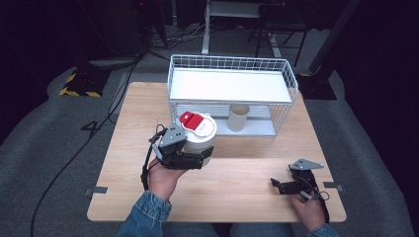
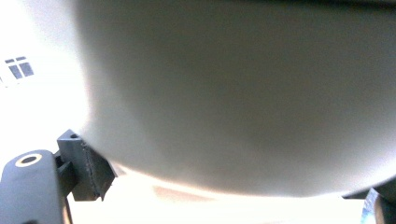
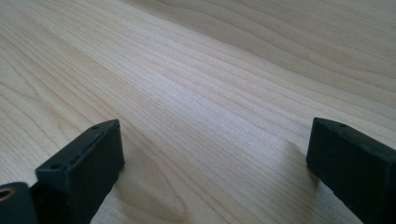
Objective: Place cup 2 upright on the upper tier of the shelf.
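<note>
High view: left tool [image 1: 200, 157], centre-left of frame, pinches a white tub [image 1: 200, 138] w/ a red-and-white lid, just in front of the white wire rack [image 1: 291, 79]. In the left gripper view the tub's pale wall [image 2: 233, 93] spans nearly the whole frame, pads pressed on it at both lower corners. Right tool [image 1: 277, 185], lower right, rests low on the wood surface [image 1: 247, 168], jaws spread w/ nothing between. A beige cup [image 1: 238, 117] stands on the rack's lower shelf, frame centre.
</note>
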A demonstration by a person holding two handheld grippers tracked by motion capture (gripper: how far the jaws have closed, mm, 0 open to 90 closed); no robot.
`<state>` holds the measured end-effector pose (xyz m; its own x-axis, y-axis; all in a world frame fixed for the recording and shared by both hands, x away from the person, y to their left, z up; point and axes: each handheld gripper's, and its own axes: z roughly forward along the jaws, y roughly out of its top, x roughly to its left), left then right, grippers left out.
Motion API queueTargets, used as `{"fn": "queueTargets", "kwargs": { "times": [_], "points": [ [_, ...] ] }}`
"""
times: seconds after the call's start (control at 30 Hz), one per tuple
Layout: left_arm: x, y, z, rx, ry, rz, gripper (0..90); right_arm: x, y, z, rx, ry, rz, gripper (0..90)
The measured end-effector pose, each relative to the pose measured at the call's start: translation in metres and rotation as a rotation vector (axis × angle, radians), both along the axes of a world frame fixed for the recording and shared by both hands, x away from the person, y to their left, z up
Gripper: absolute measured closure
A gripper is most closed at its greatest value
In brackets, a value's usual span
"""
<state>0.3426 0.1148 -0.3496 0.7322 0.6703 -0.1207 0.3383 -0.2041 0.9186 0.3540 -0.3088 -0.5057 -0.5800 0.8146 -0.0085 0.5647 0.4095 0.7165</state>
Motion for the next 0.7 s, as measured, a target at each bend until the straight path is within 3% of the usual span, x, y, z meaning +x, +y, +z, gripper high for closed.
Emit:
{"fn": "queueTargets", "kwargs": {
  "times": [0.17,0.7],
  "points": [
    [0.007,0.000,0.013,-0.030,-0.015,0.008,13.8,0.000,0.000,0.000,0.000,0.000,0.000,4.5],
    [0.032,-0.009,0.053,-0.022,-0.052,0.019,13.8,0.000,0.001,0.000,0.000,0.000,-0.004,4.4]
  ]
}}
